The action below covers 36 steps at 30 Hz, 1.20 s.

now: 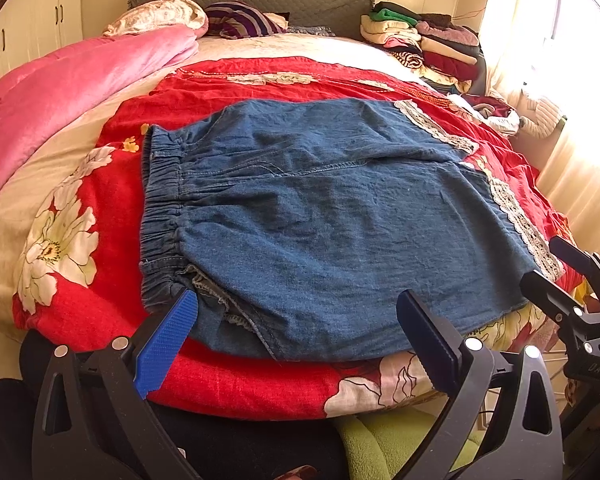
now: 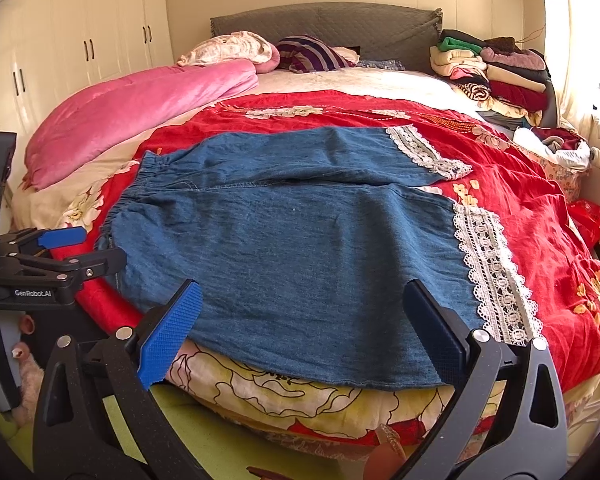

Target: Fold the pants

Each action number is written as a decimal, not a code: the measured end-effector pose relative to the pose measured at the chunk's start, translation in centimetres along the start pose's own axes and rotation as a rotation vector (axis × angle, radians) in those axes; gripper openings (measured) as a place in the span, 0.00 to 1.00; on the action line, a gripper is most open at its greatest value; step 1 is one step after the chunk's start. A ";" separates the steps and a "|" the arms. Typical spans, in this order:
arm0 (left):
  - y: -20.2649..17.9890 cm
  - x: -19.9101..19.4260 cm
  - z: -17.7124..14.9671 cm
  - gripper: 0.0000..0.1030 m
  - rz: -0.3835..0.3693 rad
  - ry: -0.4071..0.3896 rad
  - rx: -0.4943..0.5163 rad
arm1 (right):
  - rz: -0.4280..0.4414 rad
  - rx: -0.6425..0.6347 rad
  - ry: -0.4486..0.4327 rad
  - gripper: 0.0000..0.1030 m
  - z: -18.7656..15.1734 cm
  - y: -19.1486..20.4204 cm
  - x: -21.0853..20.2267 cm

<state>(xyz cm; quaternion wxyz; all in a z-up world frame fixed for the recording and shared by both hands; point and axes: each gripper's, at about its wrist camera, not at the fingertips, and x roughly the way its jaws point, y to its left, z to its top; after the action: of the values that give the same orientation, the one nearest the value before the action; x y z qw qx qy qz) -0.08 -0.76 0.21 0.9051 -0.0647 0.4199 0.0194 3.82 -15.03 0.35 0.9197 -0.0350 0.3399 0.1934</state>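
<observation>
on the red bedspread (image 2: 512,200), denim pants (image 2: 300,240) lie crosswise, waistband left.

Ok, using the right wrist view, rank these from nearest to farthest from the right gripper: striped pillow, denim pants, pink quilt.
1. Denim pants, directly ahead of the right gripper.
2. Pink quilt, left side.
3. Striped pillow, by the headboard.

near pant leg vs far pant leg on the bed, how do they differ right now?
The near leg lies along the bed's front edge, between the open fingers of the right tool; the far leg lies farther back on the red floral cover. The near leg's lace hem shows as a long band; the far leg's lace hem looks shorter. Both legs are blue denim, flat, unfolded.
</observation>
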 end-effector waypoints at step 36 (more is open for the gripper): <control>2.1 3.4 2.6 0.96 0.050 -0.050 0.023 | -0.197 0.163 0.213 0.84 6.3 -22.0 11.4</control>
<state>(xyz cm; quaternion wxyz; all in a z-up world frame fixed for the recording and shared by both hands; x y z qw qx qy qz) 3.86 1.59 -0.94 0.9152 -0.0434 0.3987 0.0391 23.96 -30.36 -3.55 0.8929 -0.0136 0.4447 0.0694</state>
